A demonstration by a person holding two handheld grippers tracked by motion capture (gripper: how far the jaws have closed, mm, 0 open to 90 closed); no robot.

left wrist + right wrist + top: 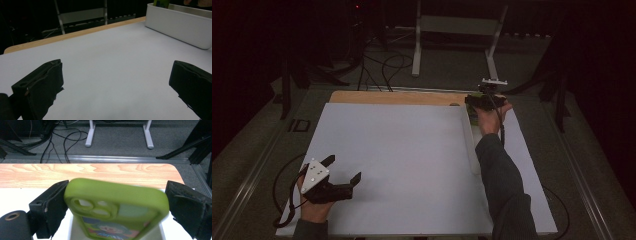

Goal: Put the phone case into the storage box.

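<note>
A lime-green phone case (117, 195) with a cartoon print lies crosswise between the jaws of my right gripper (115, 202). It looks blurred and tilted, its right end lower. The jaws stand wide, one at each end of the case, and do not clamp it. In the high view the right gripper (484, 102) hangs over the far end of a long white bin (472, 150), with the green case (473, 114) just under it. My left gripper (343, 169) rests open on the white sheet at the near left, nothing between its fingers (42, 85).
The white sheet (412, 160) covers most of a wooden table (392, 97), whose far edge stays bare. The white bin (175, 27) runs front to back along the sheet's right side. Cables, a metal stand and dark frame legs sit on the floor beyond.
</note>
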